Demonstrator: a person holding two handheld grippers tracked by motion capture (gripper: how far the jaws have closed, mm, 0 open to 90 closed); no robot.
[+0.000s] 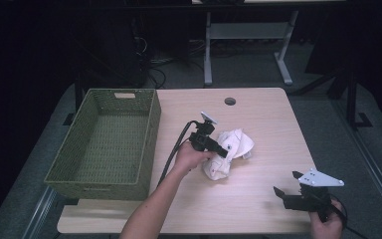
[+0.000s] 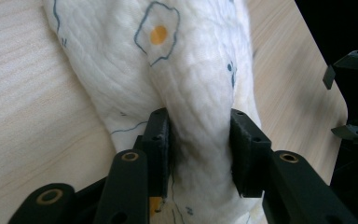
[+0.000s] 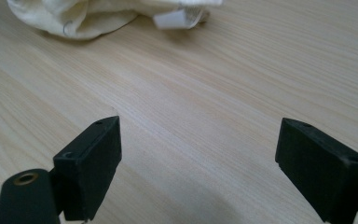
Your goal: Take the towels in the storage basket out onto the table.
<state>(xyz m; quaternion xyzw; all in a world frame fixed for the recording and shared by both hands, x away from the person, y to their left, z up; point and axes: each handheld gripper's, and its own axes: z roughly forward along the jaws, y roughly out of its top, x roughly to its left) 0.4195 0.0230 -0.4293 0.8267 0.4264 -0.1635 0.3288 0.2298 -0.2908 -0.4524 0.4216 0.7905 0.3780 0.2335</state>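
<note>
The white cloth (image 1: 229, 152) lies bunched up on the table (image 1: 258, 209), a little to the right of the green woven basket (image 1: 104, 144), and the left gripper (image 1: 222, 151) is down on it from the basket side. From the left gripper view, a thick fold of the cloth (image 2: 186, 79) sits between the two black jaws, with a fried-egg print showing on the fabric just beyond them. The jaws stand close against either side of that fold, but whether the pads are actually pressing on it cannot be told from here. The person's left hand (image 1: 191, 158) wraps the gripper's body between the basket and the cloth, with the cable trailing back along the forearm toward the near edge of the table. Over on the far side from the basket, near the table's front right corner, the right gripper (image 1: 286, 183) waits well apart from the cloth, its jaws spread wide and pointing toward it. In the right gripper view (image 3: 198, 154) there is bare wood grain between the two jaws, nothing gripped, and the edge of the cloth (image 3: 74, 16) with a small white label (image 3: 177, 18) lies farther off. The basket stands at the table's left edge, just beside the cloth's side of the left forearm.
</note>
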